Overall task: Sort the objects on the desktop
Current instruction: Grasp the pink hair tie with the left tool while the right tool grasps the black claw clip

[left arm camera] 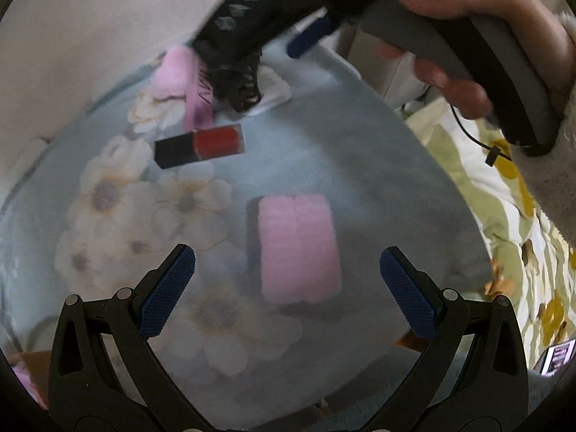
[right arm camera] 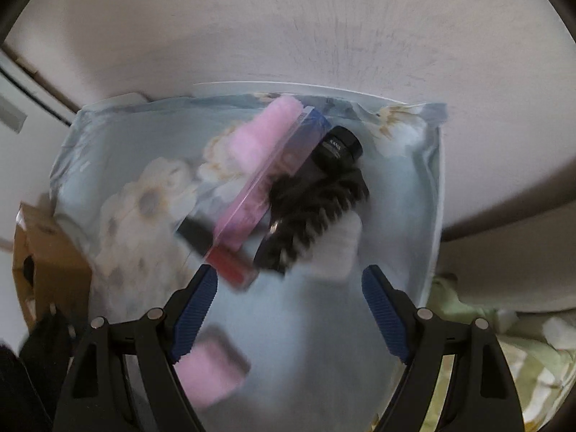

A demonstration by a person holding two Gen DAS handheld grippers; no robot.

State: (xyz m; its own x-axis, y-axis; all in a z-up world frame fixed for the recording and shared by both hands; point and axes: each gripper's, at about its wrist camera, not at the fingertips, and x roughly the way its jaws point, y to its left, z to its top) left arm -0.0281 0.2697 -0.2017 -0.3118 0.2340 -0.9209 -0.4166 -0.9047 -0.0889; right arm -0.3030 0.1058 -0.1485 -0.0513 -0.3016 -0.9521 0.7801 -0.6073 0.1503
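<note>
Pink roll (left arm camera: 298, 248), cardboard box (right arm camera: 46, 259) rightside only

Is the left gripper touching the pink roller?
Apart. The left wrist view shows the left gripper open, both fingers standing clear of the pink roller with floral cloth visible between.

Black brush (right arm camera: 316, 212) blurred, bristles indistinct; pink comb (left arm camera: 197, 97) partly hidden behind right gripper (left arm camera: 273, 45).

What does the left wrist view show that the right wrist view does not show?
Only the left wrist view shows the person's hand holding the right claw's handle. Only the right wrist view shows the brown cardboard box. Both show the red and black tube, the pink roll, the black brush and the floral cloth.
</note>
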